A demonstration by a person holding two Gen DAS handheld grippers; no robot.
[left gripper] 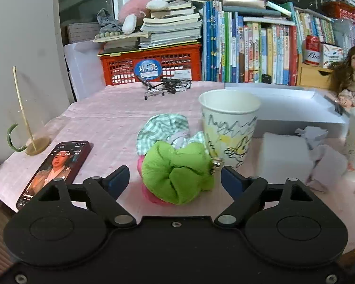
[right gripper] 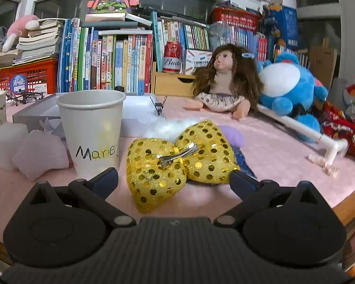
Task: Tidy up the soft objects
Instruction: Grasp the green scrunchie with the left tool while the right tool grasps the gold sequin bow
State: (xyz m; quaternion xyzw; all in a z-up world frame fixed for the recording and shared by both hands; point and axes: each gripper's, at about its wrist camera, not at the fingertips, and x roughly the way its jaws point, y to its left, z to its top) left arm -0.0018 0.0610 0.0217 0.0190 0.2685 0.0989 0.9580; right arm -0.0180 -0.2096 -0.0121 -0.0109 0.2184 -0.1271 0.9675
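Note:
In the left wrist view, a green scrunchie [left gripper: 177, 174] lies on a pink one [left gripper: 151, 195], with a green-checked scrunchie [left gripper: 162, 130] behind, beside a scribbled paper cup [left gripper: 228, 124]. My left gripper [left gripper: 175, 178] is open, its fingers either side of the green scrunchie, not closed on it. In the right wrist view, a gold sequin bow with a metal clip [right gripper: 177, 161] lies on the pink cloth next to a paper cup marked "Marie" [right gripper: 92, 130]. My right gripper [right gripper: 174, 179] is open around the bow. White fluff [right gripper: 168, 125] and a purple piece [right gripper: 233, 135] lie behind it.
A phone [left gripper: 54, 172] and a glass mug with a stick [left gripper: 33, 139] sit at the left. White foam blocks [right gripper: 19, 146] and a white box [left gripper: 295, 108] stand between the cups. A doll [right gripper: 224, 80], a blue plush [right gripper: 293, 87], books and a red crate [left gripper: 151, 64] line the back.

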